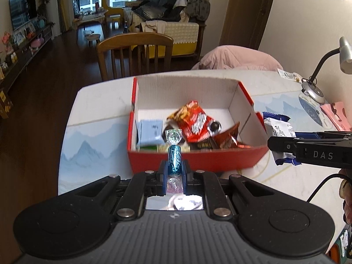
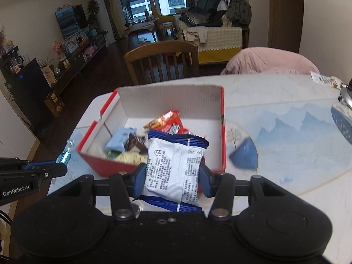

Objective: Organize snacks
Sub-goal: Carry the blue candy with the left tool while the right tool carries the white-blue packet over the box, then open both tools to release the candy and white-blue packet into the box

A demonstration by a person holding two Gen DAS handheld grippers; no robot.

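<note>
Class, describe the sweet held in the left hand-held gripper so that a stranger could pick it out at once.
Start at the red box on the table. Just before its near wall, the left hand-held gripper pinches a sweet. Unlike the flat packets in the box, it is small, teal and foil-wrapped, with clear twisted ends.
</note>
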